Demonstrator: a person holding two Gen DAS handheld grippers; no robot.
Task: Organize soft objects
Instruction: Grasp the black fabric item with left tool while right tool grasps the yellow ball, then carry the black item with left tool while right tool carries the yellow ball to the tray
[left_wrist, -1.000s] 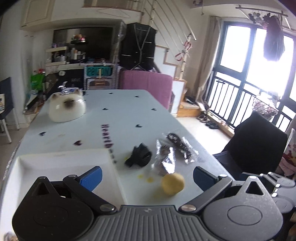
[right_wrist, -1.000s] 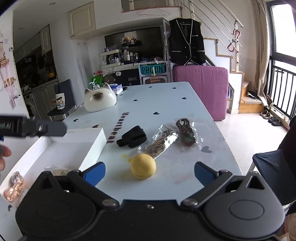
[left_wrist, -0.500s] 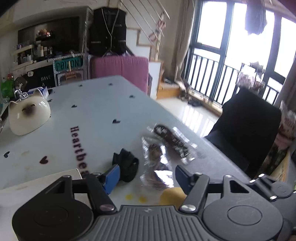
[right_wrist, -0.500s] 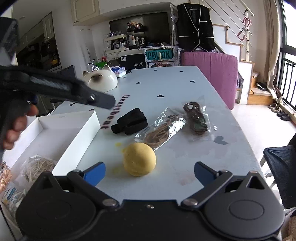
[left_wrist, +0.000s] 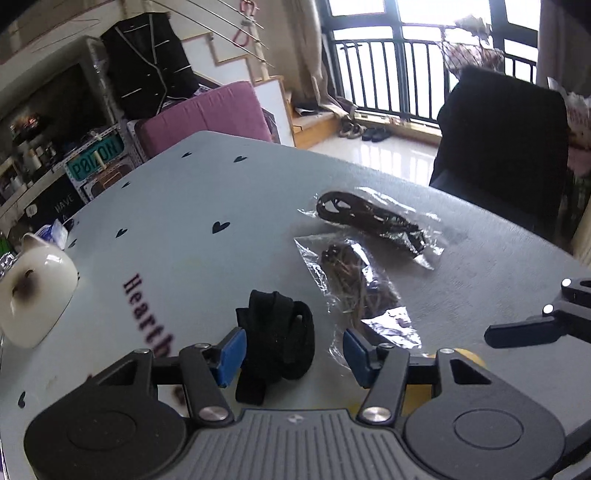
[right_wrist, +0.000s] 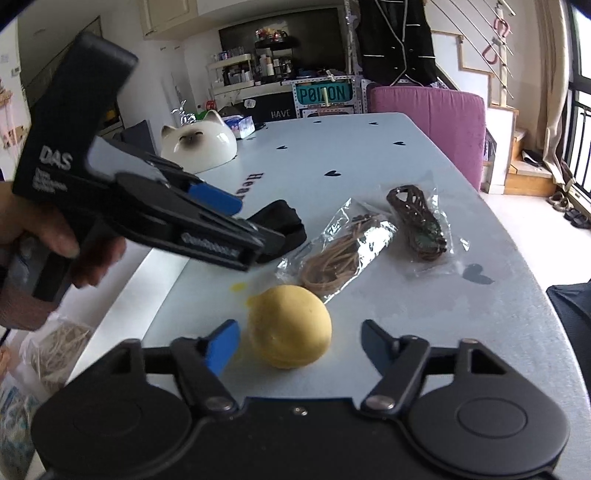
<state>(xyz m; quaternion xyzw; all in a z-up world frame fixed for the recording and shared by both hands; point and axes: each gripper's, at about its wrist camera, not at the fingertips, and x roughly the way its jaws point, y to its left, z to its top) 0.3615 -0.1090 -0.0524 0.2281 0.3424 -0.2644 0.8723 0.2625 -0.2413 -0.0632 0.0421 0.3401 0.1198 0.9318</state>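
The black fabric bundle (left_wrist: 275, 343) lay on the pale counter (left_wrist: 207, 206), right between the blue-tipped fingers (left_wrist: 231, 350) of the left gripper (left_wrist: 291, 350), which stood spread apart on either side of it, not yet closed on the cloth. Over on the right wrist view, the yellow foam ball (right_wrist: 290, 326) sat just ahead of the right gripper (right_wrist: 299, 341), its fingers (right_wrist: 221, 345) parted wide as well, the ball apart from both tips. Just beyond the ball lay a clear bag of tan cords (right_wrist: 338, 245), one corner close to the ball, and beside that a second clear bag holding a dark brown cord (right_wrist: 419, 225). The same two bags showed from the left wrist, the tan one (left_wrist: 360, 291) near the right finger, the dark one (left_wrist: 373, 219) farther out. The left hand (right_wrist: 55, 236) gripped the gripper's handle. A white box (right_wrist: 122, 295) edged the counter at the left, with a bag of pale strands (right_wrist: 61, 343) in it. A cat-faced white bowl (right_wrist: 199, 146) sat upside down, well apart, farther along the counter.
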